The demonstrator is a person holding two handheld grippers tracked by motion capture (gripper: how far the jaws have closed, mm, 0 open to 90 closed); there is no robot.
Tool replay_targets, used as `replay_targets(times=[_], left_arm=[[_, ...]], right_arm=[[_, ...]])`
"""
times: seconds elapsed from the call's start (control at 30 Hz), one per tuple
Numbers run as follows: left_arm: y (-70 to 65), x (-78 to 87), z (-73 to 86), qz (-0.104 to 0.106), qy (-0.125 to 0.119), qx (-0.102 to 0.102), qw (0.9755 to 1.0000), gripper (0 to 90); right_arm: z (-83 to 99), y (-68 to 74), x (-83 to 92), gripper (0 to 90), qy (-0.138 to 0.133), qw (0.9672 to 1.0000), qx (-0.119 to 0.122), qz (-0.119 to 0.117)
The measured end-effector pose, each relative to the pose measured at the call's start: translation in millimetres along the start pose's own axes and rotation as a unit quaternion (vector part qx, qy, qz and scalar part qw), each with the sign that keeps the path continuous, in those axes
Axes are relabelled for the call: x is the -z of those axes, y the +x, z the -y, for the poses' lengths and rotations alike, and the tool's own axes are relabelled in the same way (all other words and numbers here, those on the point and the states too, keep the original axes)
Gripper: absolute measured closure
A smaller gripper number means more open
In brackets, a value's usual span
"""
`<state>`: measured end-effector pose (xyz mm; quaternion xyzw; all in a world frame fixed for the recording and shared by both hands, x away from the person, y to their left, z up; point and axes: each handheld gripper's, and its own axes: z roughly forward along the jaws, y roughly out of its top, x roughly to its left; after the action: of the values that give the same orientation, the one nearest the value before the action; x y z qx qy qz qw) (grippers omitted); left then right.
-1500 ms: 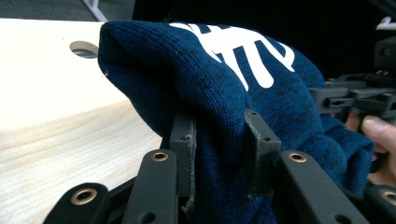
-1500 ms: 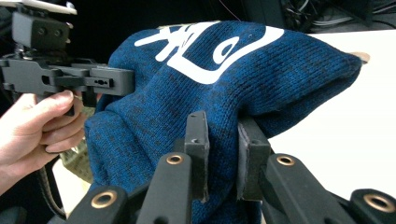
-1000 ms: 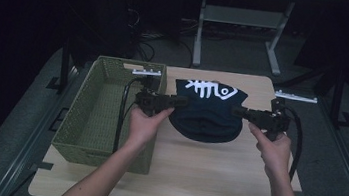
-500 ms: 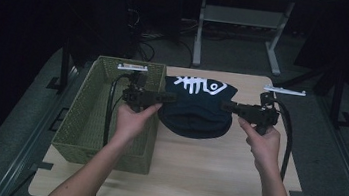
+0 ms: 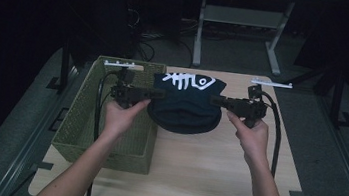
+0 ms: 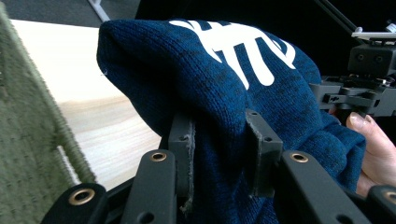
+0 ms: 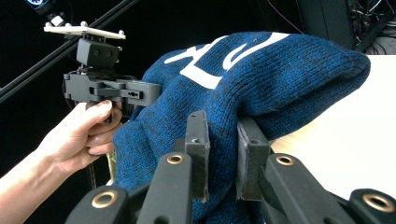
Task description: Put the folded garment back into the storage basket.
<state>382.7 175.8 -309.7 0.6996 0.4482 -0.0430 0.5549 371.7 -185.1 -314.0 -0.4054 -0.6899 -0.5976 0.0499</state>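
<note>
Dark blue knit beanie, white fishbone print on its upper face. It hangs stretched between my 2 grippers, lifted above the wooden table, sagging in the middle, its far part above the table's back edge. Its left edge sits just over the right wall of the green woven basket.

My left gripper is clamped on the hat's left side; in the left gripper view the knit is bunched between both black pads, pressed tight. My right gripper is clamped on the opposite side; in the right gripper view a fold of the fabric is squeezed between its pads.

Both grippers point inward, toward each other, roughly level. A cable trails from each back toward me.

Basket stands on the table's left part, beside and partly under my left hand. My right hand is over bare tabletop.
</note>
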Motion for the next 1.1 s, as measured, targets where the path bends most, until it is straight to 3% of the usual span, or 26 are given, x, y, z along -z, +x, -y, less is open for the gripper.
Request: replay_targets(times=[0.67,0.93,1.1], left_arm=[[20.4,37.3,-2.7,-0.026,-0.009,0.001,0.9996,66.6],[33.3,49.7,1.1,-0.028,-0.016,0.017,0.9993,66.4],[39.8,57.7,1.0,-0.042,-0.015,0.02,0.9988,66.4]], right_arm=[[-11.6,16.9,-42.7,77.3,0.01,0.9998,0.009,-0.014],[-13.9,22.9,-60.0,77.2,0.014,0.9996,0.015,-0.02],[-14.4,24.2,-71.6,77.2,0.015,0.9995,0.012,-0.023]])
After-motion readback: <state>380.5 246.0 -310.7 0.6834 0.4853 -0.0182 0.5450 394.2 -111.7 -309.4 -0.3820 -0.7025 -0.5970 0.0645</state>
